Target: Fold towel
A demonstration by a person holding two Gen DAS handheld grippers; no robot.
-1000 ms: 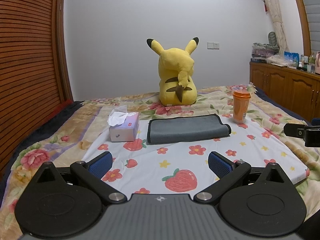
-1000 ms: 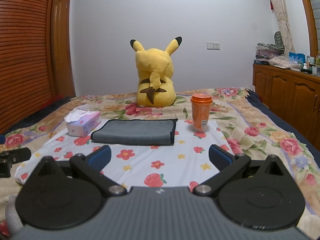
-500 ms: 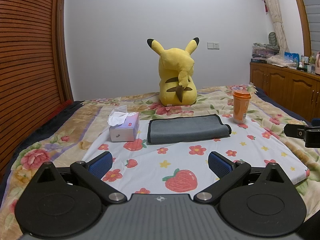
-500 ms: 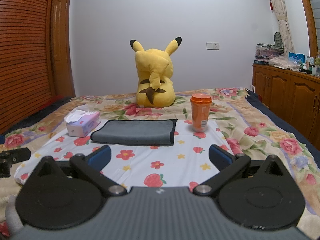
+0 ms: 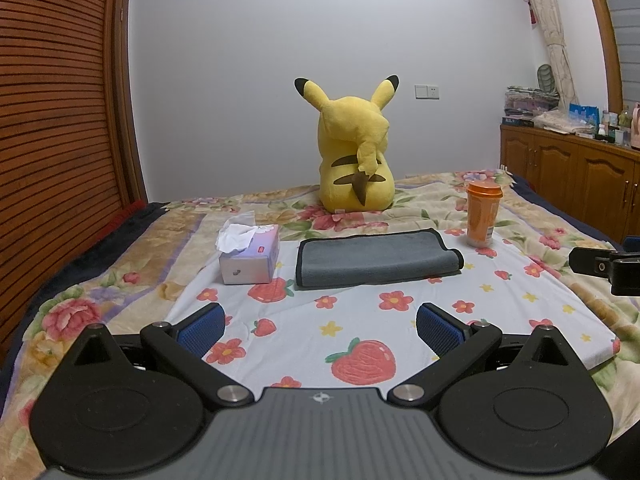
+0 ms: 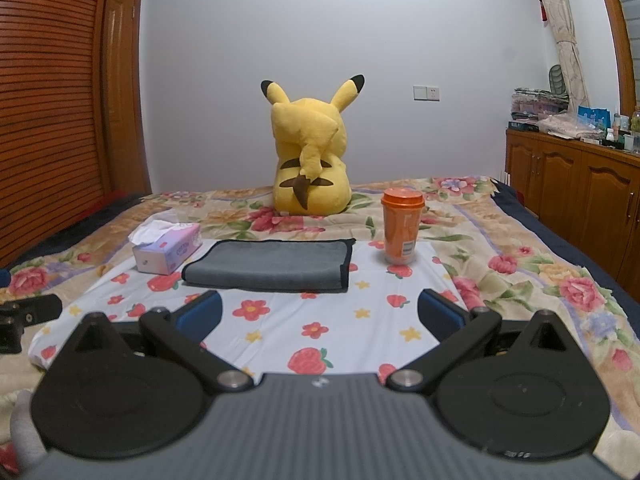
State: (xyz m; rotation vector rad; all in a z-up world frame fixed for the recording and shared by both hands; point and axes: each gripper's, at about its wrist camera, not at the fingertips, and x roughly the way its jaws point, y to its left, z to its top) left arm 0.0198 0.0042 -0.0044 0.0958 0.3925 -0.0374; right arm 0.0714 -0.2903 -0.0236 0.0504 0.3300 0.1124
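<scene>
Both claws, left gripper (image 5: 318, 326) and right gripper (image 6: 320, 314), sit spread wide and empty, with the grey towel (image 5: 376, 258) lying flat well ahead of them. I'd go low for its near corners, minding the tissue box (image 5: 249, 254) and orange cup (image 6: 401, 230) either side

Dim, even indoor light; sharp centre, strong fisheye bending at the edges.

Both views show soft, cool illumination with no glare and only faint shadows, such as under the grey towel (image 5: 376, 258) toward 6 o'clock. The wall (image 6: 320, 40) grades from lighter at 12 o'clock to greyer lower down. Straight lines curve heavily at 3 and 9 o'clock. Black vignette marks the corners. The near gripper housings look slightly soft; mid-distance detail is crisp.
</scene>
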